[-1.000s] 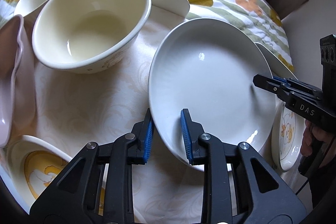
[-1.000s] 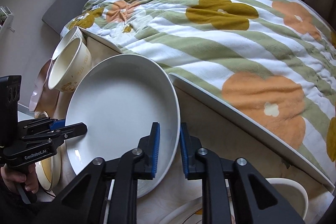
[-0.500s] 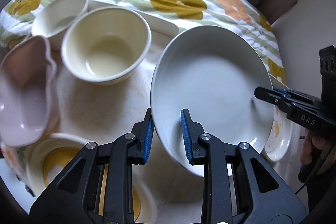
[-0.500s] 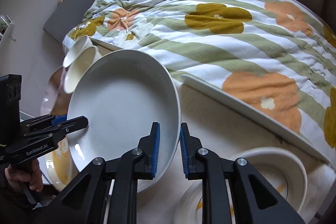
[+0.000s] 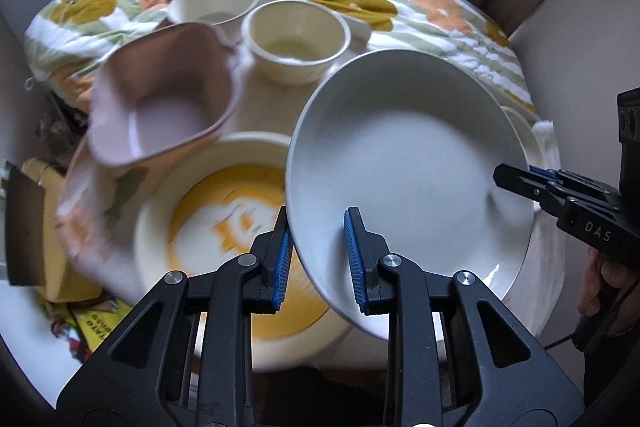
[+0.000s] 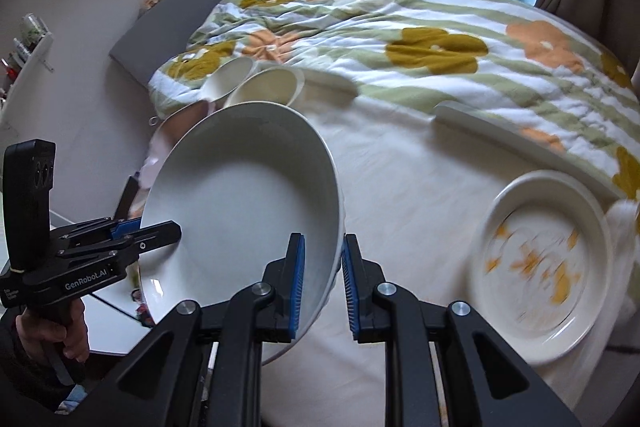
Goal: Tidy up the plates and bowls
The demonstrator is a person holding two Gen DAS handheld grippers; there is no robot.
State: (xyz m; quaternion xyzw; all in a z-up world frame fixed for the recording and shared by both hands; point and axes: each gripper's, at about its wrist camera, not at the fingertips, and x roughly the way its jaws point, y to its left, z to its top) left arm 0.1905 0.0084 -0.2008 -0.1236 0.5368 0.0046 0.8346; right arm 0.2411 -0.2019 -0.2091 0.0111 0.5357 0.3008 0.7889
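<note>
A large white plate [image 5: 412, 163] hangs in the air between both grippers, tilted. My left gripper [image 5: 316, 259] is shut on its near rim. My right gripper [image 6: 322, 283] is shut on the opposite rim of the plate [image 6: 244, 203]. Below it lie a yellow-patterned plate [image 5: 224, 223], a pink squarish bowl [image 5: 160, 99], a cream bowl [image 5: 296, 35] and a smaller white bowl [image 5: 212, 5]. A small patterned plate [image 6: 544, 267] lies at the right in the right wrist view.
The dishes rest on a cream cloth [image 6: 408, 179] over a low table beside a bed with a flowered quilt [image 6: 420, 39]. A white tray edge [image 6: 512, 139] runs along the quilt. Books and boxes [image 5: 48, 227] lie at the left.
Both grippers have lifted the white plate higher and pulled it back toward me. More of the table and the yellow-patterned plate shows beneath it.
</note>
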